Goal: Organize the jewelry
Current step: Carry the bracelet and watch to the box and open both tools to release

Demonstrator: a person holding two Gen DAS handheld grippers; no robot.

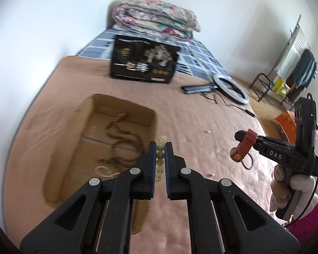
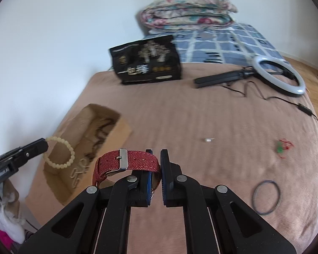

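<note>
We hold two grippers above a bed covered in a brownish-pink blanket (image 2: 201,116). Our left gripper (image 1: 160,146) has its fingers clenched on a pale cream beaded bracelet (image 1: 160,148), which hangs clear of the bed, just beside the near right wall of an open brown cardboard box (image 1: 125,105). Inside that box lie a long brown beaded necklace (image 1: 116,135) and a cream bead strand (image 1: 102,170). Our right gripper (image 2: 156,154) has its fingers clamped on a red fabric-strap wristwatch (image 2: 127,162), lifted off the blanket to the right of the box. A thin black elastic ring (image 2: 266,196) rests on the blanket further right.
</note>
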